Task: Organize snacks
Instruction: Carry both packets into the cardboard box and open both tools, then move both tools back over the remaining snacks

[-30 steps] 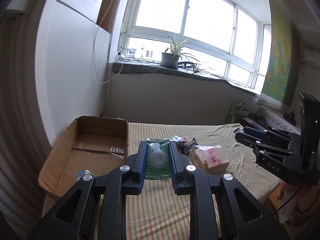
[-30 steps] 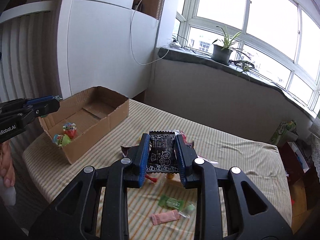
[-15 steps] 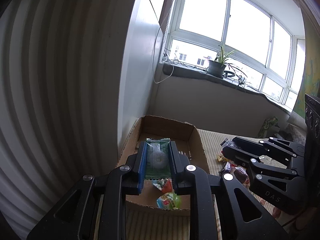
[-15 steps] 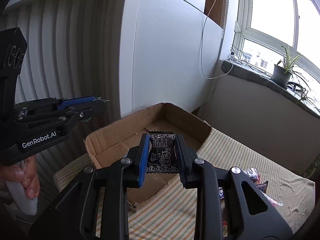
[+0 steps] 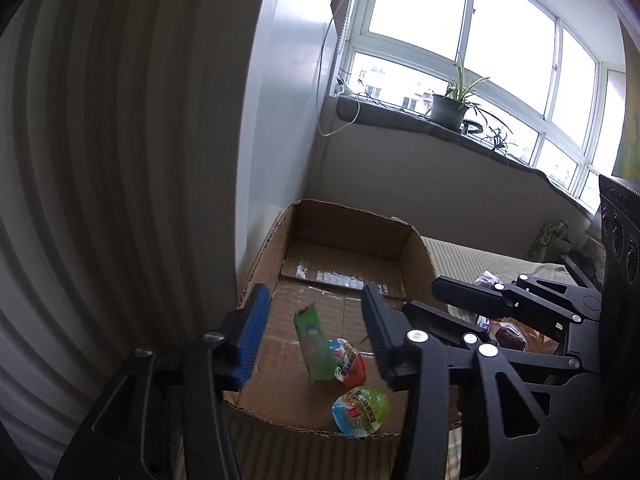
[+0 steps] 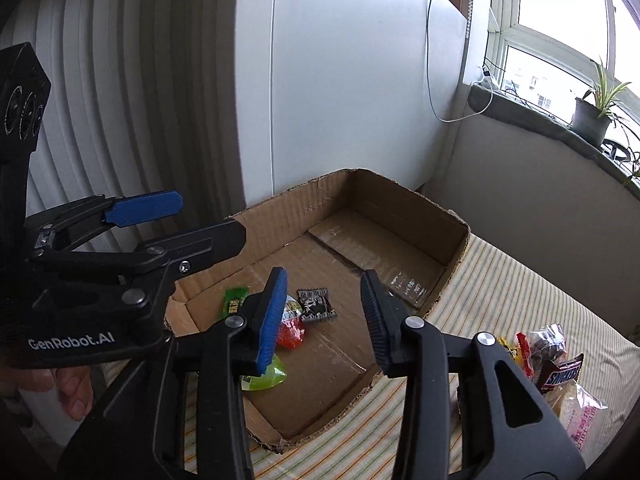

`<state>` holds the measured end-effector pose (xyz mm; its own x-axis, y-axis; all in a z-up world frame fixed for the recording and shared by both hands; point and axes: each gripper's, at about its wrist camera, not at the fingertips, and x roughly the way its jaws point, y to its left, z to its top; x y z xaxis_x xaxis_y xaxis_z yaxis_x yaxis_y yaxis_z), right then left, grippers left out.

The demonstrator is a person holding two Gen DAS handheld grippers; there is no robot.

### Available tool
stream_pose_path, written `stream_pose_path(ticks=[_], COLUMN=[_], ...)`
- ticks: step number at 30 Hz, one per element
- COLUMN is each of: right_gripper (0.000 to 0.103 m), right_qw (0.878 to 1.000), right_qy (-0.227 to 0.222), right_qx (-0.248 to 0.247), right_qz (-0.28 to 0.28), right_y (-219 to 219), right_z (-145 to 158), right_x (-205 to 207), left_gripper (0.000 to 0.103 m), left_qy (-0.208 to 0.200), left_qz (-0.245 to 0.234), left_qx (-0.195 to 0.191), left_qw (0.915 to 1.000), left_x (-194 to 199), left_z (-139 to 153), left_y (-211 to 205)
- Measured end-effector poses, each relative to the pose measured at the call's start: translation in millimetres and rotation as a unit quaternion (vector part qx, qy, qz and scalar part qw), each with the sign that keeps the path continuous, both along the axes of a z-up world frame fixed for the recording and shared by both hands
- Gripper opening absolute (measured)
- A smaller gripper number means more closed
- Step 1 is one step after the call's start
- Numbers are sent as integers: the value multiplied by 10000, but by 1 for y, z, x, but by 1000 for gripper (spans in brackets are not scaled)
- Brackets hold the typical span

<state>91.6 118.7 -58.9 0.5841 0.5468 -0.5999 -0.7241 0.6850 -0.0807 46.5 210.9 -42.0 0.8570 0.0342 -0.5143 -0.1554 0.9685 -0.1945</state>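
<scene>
An open cardboard box (image 5: 348, 210) stands on the striped table by the wall. My left gripper (image 5: 314, 296) hangs over its near end, jaws opening, pads clear of the green packet (image 5: 314, 344), which lies tilted below them against a red jelly cup (image 5: 352, 364). A green jelly cup (image 5: 360, 406) sits nearer. In the right wrist view my right gripper (image 6: 323, 280) hovers over the box (image 6: 400, 188), jaws opening, nothing between the pads. The black packet (image 6: 316, 305) lies on the box floor beneath it. The left gripper (image 6: 210, 220) shows at the left, and the right gripper (image 5: 444, 306) shows in the left wrist view.
A pile of loose snacks (image 6: 552, 356), with a Snickers bar (image 6: 562, 374) and a pink-printed bag (image 6: 584, 412), lies on the striped cloth (image 6: 500, 292) right of the box. A white wall and ribbed panel stand close behind. A person's hand (image 6: 72, 392) holds the left gripper.
Both grippers swung left from the snack pile to above the box. Their jaws have parted: the green packet and the black packet have dropped into the box.
</scene>
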Motion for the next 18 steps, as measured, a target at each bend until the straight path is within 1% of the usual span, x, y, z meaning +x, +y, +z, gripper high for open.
stream_pose_path(ticks=[1,2,7,11,14,16,18], right_gripper=[46,46,46,48,51,56,59], right_qw=[10000,10000,9999,9998,9996,9994,9992], right_qy=[-12,-12,-67,-154,-198,-232,-281], right_qx=[14,27,60,88,149,201,255], right_qz=[-26,-49,-59,80,147,158,133], right_y=[-3,-5,-9,-6,-6,-9,-14], right_z=[0,1,8,15,20,22,25], right_x=[0,0,-9,-21,-31,-36,-41], left_gripper=[74,76,76,76,76,76,76], left_qy=[-44,-67,-37,-58,-110,-137,-144], left_qz=[54,81,291,434,498,527,538], left_qx=[-15,-38,-120,-169,-132,-96,-60], left_qw=[10000,9999,9995,9989,9986,9985,9984], left_x=[-3,-5,-17,-27,-34,-40,-42], left_z=[0,0,2,6,13,17,20], left_y=[2,3,14,20,19,17,15])
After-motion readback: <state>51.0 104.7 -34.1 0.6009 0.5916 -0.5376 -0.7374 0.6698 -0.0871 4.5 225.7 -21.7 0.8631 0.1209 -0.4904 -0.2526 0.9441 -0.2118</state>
